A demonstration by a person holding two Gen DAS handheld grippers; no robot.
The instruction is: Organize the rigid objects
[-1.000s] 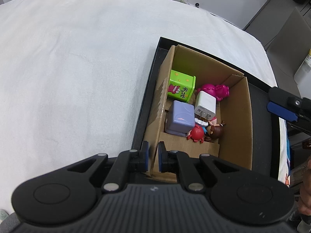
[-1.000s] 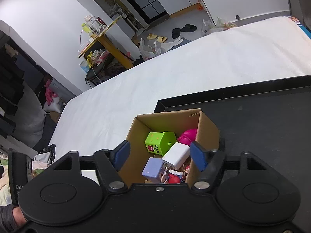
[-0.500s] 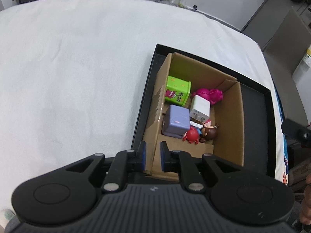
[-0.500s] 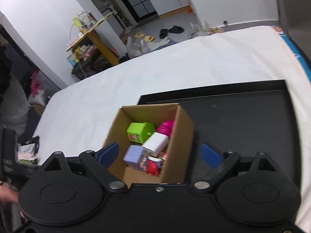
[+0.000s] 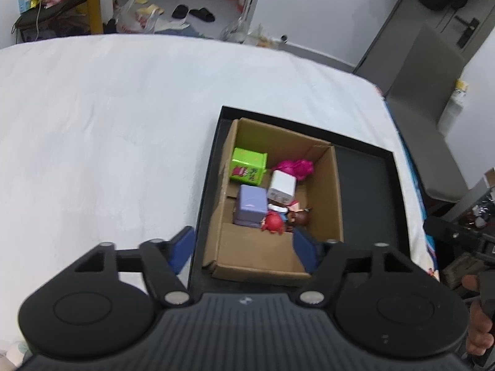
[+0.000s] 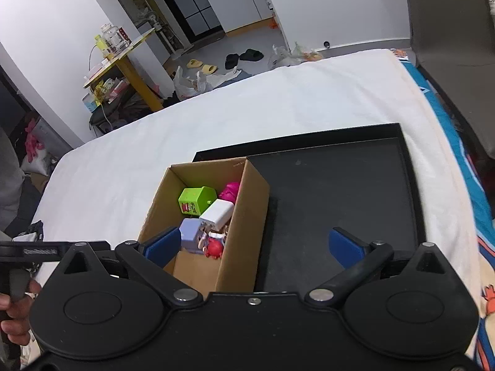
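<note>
1. The left gripper (image 5: 243,249) has its jaws spread wide, holding nothing, above the near end of the box (image 5: 335,198).
2. The right gripper (image 6: 253,245) is also wide open and empty, with the box's near right corner between its fingers.
3. The box stands in the left part of the tray (image 6: 340,191).
4. Inside lie a green cube (image 5: 248,170), white charger (image 5: 282,185), purple block (image 5: 251,205), pink toy (image 5: 297,168) and red toy (image 5: 273,223).

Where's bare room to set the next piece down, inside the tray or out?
Bare floor of the black tray, right of the brown cardboard box; the white cloth left of the tray. Crowded: the box, holding green cube, white charger, lilac block and figurines.
</note>
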